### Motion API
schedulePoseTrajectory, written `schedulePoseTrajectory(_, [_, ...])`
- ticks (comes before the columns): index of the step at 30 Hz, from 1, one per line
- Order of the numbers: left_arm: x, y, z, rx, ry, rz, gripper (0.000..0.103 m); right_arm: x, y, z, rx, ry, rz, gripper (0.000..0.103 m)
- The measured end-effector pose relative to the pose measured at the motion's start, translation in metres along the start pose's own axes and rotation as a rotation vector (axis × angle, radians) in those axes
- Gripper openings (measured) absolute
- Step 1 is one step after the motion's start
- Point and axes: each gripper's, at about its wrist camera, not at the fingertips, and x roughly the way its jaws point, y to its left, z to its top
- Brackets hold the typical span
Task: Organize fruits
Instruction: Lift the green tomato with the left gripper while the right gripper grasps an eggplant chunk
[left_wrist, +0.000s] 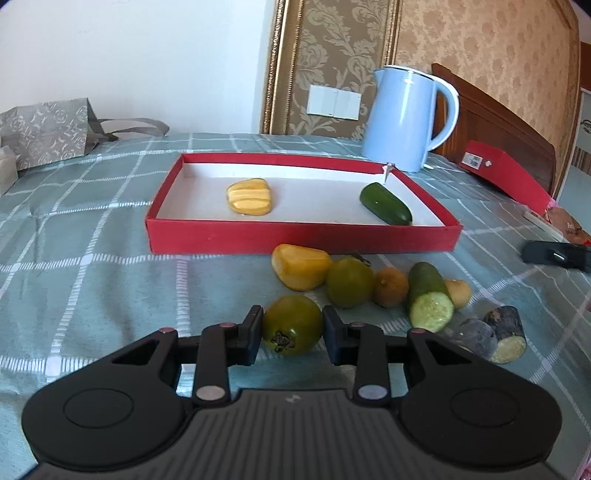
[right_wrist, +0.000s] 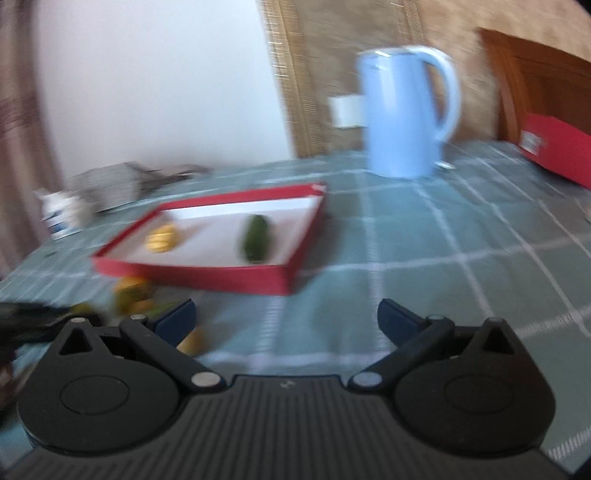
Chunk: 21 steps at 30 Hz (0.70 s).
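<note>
My left gripper (left_wrist: 292, 325) is shut on a green tomato (left_wrist: 291, 323), its pads against both sides, low over the checked cloth. Beyond it lie a yellow fruit (left_wrist: 300, 266), a second green tomato (left_wrist: 349, 282), a kiwi (left_wrist: 389, 286), a cut cucumber (left_wrist: 430, 297), a small potato (left_wrist: 460, 291) and dark cut pieces (left_wrist: 491, 334). The red tray (left_wrist: 303, 236) holds a yellow piece (left_wrist: 250, 196) and a cucumber half (left_wrist: 386, 204). My right gripper (right_wrist: 286, 319) is open and empty, right of the fruit pile (right_wrist: 133, 291), in front of the tray (right_wrist: 207, 277). That view is blurred.
A blue kettle (left_wrist: 406, 118) stands behind the tray's right corner. A red box (left_wrist: 502, 173) lies at the far right by the headboard. A grey patterned bag (left_wrist: 48, 131) sits at the back left. A white cup (right_wrist: 61, 216) stands left of the tray.
</note>
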Motion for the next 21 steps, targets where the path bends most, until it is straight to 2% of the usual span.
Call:
schedulePoseTrajectory(2, [0.001, 0.002, 0.001, -0.003, 0.0, 0.008, 0.033, -0.006, 0.014, -0.001, -0.084, 0.025, 0.05, 0.103])
schedulePoseTrajectory(5, [0.001, 0.006, 0.002, -0.011, -0.004, 0.022, 0.033, -0.01, 0.041, -0.008, -0.226, 0.068, 0.058, 0.103])
schedulePoseTrajectory(7, [0.001, 0.01, 0.003, -0.022, -0.004, 0.032, 0.033, -0.011, 0.052, -0.012, -0.271, 0.083, 0.089, 0.103])
schedulePoseTrajectory(10, [0.002, 0.015, 0.005, -0.037, -0.004, 0.041, 0.033, -0.009, 0.061, -0.015, -0.294, 0.103, 0.146, 0.096])
schedulePoseTrajectory(17, [0.002, 0.02, 0.005, -0.048, -0.007, 0.047, 0.033, 0.016, 0.076, -0.029, -0.391, 0.211, 0.151, 0.055])
schedulePoseTrajectory(19, [0.002, 0.02, 0.005, -0.046, -0.007, 0.048, 0.033, 0.015, 0.077, -0.031, -0.404, 0.203, 0.155, 0.051])
schedulePoseTrajectory(21, [0.002, 0.021, 0.005, -0.045, -0.006, 0.048, 0.033, 0.015, 0.075, -0.029, -0.393, 0.205, 0.164, 0.039])
